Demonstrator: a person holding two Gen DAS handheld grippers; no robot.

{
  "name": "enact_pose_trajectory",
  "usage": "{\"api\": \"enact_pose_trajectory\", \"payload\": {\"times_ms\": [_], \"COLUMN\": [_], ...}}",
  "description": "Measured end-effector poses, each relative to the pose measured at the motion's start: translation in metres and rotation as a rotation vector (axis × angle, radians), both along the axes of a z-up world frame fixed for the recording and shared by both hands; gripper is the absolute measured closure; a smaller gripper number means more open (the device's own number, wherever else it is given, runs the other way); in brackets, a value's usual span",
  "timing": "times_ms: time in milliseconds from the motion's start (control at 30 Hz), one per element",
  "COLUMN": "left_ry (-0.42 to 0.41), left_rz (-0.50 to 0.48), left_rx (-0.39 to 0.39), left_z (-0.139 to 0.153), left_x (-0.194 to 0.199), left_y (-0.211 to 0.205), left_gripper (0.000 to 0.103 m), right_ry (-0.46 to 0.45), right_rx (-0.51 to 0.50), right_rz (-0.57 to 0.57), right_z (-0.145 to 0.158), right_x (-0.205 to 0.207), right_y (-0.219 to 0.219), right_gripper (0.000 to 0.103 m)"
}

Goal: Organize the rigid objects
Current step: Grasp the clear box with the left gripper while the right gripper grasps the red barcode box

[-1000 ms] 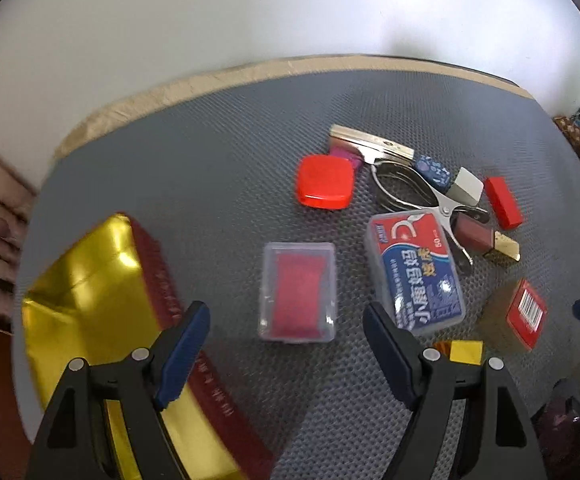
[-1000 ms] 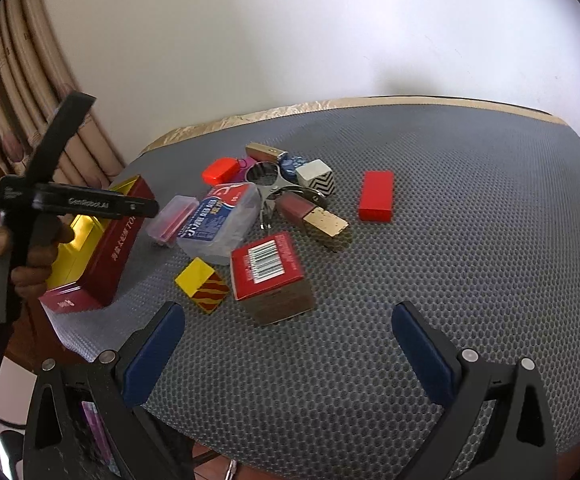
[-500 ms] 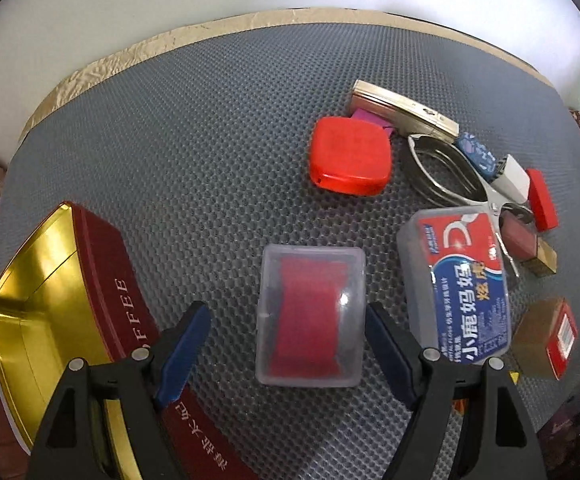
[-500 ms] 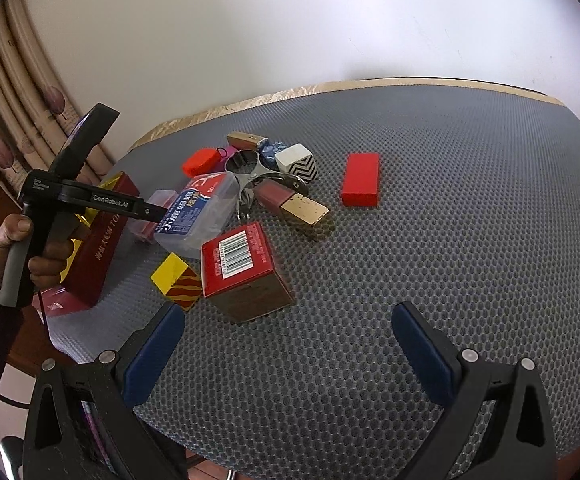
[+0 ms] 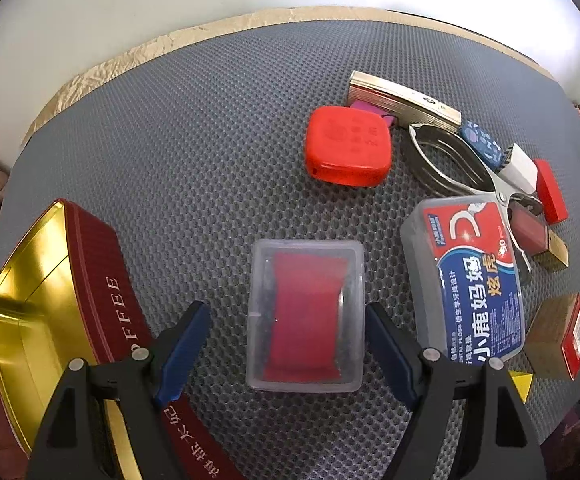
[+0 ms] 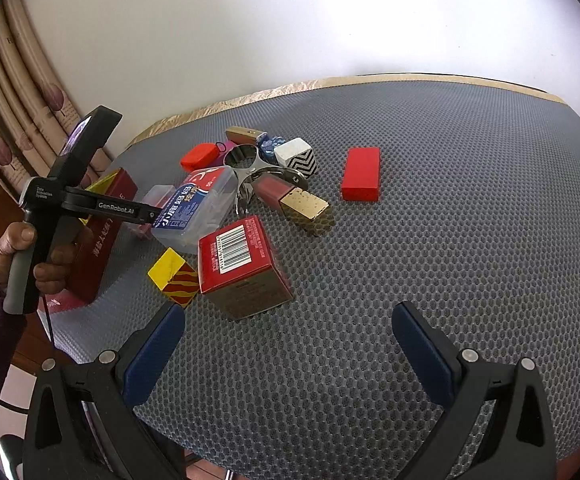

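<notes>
My left gripper (image 5: 288,344) is open with its jaws either side of a clear plastic case holding something red (image 5: 305,316); the right pad looks close to the case's edge, the left pad is apart. A red tin with a gold inside (image 5: 50,300) lies open just to the left. My right gripper (image 6: 290,352) is open and empty, above bare mat in front of a red barcode box (image 6: 238,256). The left gripper also shows in the right wrist view (image 6: 146,212), low beside the clear case (image 6: 158,196).
A grey mat (image 6: 449,240) covers the round table. On it lie a floss box (image 5: 473,284), a red square case (image 5: 347,146), a metal clip (image 5: 449,160), a red block (image 6: 361,180), a gold-capped lipstick (image 6: 293,200), a yellow striped block (image 6: 174,276) and a zigzag cube (image 6: 297,156).
My left gripper has come down and forward, so the clear case now sits between its jaws. My right gripper has moved slightly closer to the barcode box.
</notes>
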State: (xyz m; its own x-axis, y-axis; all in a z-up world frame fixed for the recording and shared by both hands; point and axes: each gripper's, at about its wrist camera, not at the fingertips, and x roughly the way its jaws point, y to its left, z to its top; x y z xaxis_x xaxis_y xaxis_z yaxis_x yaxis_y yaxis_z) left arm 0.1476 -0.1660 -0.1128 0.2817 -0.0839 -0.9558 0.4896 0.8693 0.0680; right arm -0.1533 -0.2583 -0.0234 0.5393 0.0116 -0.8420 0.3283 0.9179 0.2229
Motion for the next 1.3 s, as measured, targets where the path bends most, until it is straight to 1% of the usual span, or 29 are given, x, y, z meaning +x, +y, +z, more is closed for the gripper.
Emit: {"api": "enact_pose_trajectory", "payload": {"times_ms": [167, 267, 333, 367, 400, 500, 600, 667, 767, 800, 867, 933, 1133, 1200, 1267, 1300], "left_ry": [-0.028, -0.048, -0.068, -0.079, -0.072, -0.074, -0.103, -0.112, -0.150, -0.161, -0.187, -0.208, -0.263, -0.264, -0.263, -0.261], "left_rz": [-0.005, 0.001, 0.009, 0.006, -0.001, 0.015, 0.003, 0.005, 0.011, 0.012, 0.014, 0.010, 0.046, 0.059, 0.087, 0.103], "left_rx": [-0.017, -0.035, -0.033, -0.039, -0.056, -0.066, -0.052, -0.062, -0.067, -0.069, -0.071, -0.080, -0.101, -0.120, -0.131, -0.143], "left_z": [0.002, 0.005, 0.008, 0.010, 0.011, 0.015, 0.019, 0.021, 0.027, 0.031, 0.037, 0.047, 0.075, 0.083, 0.091, 0.095], "left_x": [-0.008, -0.012, -0.014, -0.018, -0.021, -0.024, -0.033, -0.039, -0.052, -0.057, -0.065, -0.075, -0.098, -0.105, -0.095, -0.098], "left_y": [0.003, 0.004, 0.006, 0.007, 0.007, 0.011, 0.010, 0.007, 0.003, 0.006, -0.004, -0.004, 0.001, 0.005, 0.019, 0.024], "left_gripper": [0.022, 0.026, 0.034, 0.040, 0.049, 0.049, 0.049, 0.049, 0.049, 0.049, 0.049, 0.049, 0.049, 0.049, 0.049, 0.049], "right_ry": [0.003, 0.003, 0.002, 0.001, 0.000, 0.000, -0.009, -0.012, -0.016, -0.016, -0.017, -0.014, 0.002, 0.013, 0.019, 0.020], "right_rx": [0.000, -0.010, -0.025, -0.028, -0.029, -0.044, -0.069, -0.085, -0.097, -0.104, -0.112, -0.126, -0.190, -0.188, -0.178, -0.180], "right_rz": [0.000, -0.005, -0.012, -0.017, -0.020, -0.028, -0.028, -0.024, -0.007, 0.001, 0.018, 0.045, 0.108, 0.128, 0.148, 0.153], "right_z": [-0.001, -0.001, -0.002, -0.002, -0.002, 0.000, 0.006, 0.010, 0.015, 0.017, 0.019, 0.021, 0.020, 0.017, 0.015, 0.014], "right_x": [0.001, 0.000, 0.000, 0.000, -0.001, -0.001, -0.001, 0.001, 0.005, 0.006, 0.009, 0.012, 0.020, 0.024, 0.027, 0.028], "right_y": [0.001, 0.001, 0.000, -0.001, -0.002, -0.006, -0.007, -0.007, -0.008, -0.007, -0.005, -0.001, 0.008, 0.009, 0.011, 0.012], "right_gripper": [0.000, 0.000, 0.000, 0.000, 0.000, 0.000, 0.000, 0.000, 0.000, 0.000, 0.000, 0.000, 0.000, 0.000, 0.000, 0.000]}}
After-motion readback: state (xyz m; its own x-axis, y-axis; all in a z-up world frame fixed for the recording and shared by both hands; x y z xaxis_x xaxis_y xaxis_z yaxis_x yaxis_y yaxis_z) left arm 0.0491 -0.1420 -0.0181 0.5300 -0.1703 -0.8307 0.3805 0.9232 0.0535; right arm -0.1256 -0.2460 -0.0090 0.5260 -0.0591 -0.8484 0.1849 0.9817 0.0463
